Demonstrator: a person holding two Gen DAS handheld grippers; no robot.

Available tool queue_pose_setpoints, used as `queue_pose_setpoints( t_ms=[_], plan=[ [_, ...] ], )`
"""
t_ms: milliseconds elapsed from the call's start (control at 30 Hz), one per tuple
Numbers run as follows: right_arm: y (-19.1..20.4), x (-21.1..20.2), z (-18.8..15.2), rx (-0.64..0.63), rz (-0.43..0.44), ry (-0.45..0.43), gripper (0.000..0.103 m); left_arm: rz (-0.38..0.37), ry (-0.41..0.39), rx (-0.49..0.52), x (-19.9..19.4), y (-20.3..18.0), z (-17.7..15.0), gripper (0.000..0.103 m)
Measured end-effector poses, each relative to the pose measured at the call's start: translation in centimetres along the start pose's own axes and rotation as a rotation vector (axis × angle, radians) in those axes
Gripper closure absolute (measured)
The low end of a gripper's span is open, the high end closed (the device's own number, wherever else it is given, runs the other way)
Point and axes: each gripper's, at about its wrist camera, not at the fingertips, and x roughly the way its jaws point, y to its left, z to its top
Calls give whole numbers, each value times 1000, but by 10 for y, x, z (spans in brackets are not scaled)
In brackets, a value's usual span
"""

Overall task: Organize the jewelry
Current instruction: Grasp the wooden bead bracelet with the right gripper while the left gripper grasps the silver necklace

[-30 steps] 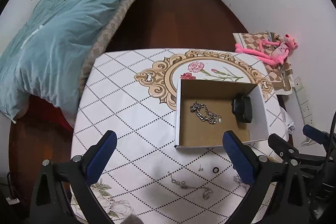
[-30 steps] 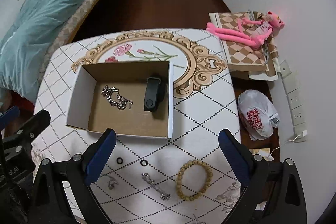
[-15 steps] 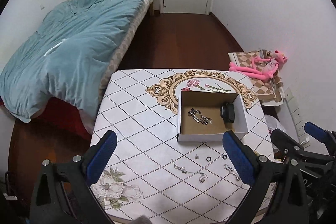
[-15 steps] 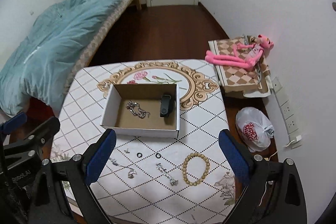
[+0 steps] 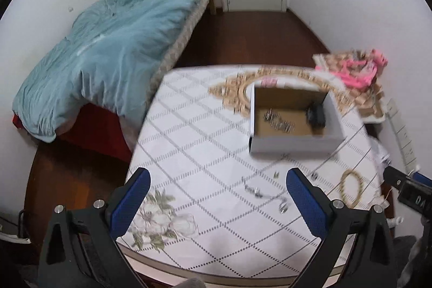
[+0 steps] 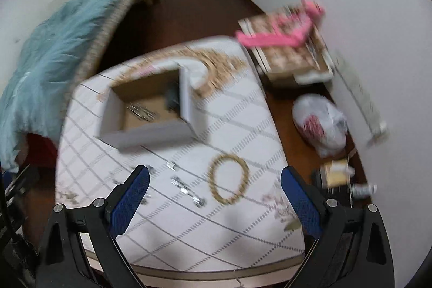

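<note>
An open cardboard box (image 5: 294, 145) (image 6: 151, 135) stands on the white diamond-patterned table (image 5: 194, 142) (image 6: 243, 228). It holds a silver chain bracelet (image 5: 278, 120) (image 6: 140, 111) and a black item (image 5: 316, 115) (image 6: 172, 97). In front of the box lie a wooden bead bracelet (image 5: 351, 188) (image 6: 228, 181), a thin silver chain (image 5: 259, 192), a silver clasp piece (image 6: 189, 192) and small rings (image 5: 313, 176). My left gripper (image 5: 216, 204) and right gripper (image 6: 214, 204) are both open and empty, high above the table's near edge. Both views are motion-blurred.
A bed with a teal duvet (image 5: 108, 50) stands left of the table. A pink plush toy (image 5: 361, 69) (image 6: 280, 34) lies on a checkered box at the right. A white plastic bag (image 6: 321, 123) and small clutter (image 6: 337, 177) sit on the wooden floor.
Both grippers have pulled back and up from the box, then swung; the table looks smaller than a second ago and the right view has tilted. Both stay open and empty.
</note>
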Motion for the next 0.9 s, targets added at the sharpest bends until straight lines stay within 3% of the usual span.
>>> queue_pose_setpoints(
  t_ms=[133, 300, 367, 467, 533, 600, 833, 900],
  plan=[
    [-31, 54, -15, 77, -9, 103, 4, 15, 75, 5, 36, -7, -22, 0],
    [-50, 111, -30, 111, -39, 167, 26, 30, 181, 11, 76, -14, -50, 0],
    [-50, 123, -32, 94, -60, 180, 29, 22, 216, 8, 85, -17, -58, 0],
    [-41, 122, -31, 34, -100, 141, 41, -17, 252, 2, 93, -23, -69, 1],
    [-35, 119, -32, 2, -114, 111, 59, -56, 263, 0, 94, -29, -74, 1],
    [-32, 115, -34, -19, -107, 99, 93, -88, 264, 7, 94, -37, -76, 1],
    [-38, 102, -54, 3, -29, 134, 93, -151, 232, 79, 95, -68, -79, 3],
    [-40, 99, -62, 6, -21, 139, 93, -152, 237, 102, 98, -78, -76, 12]
  ],
)
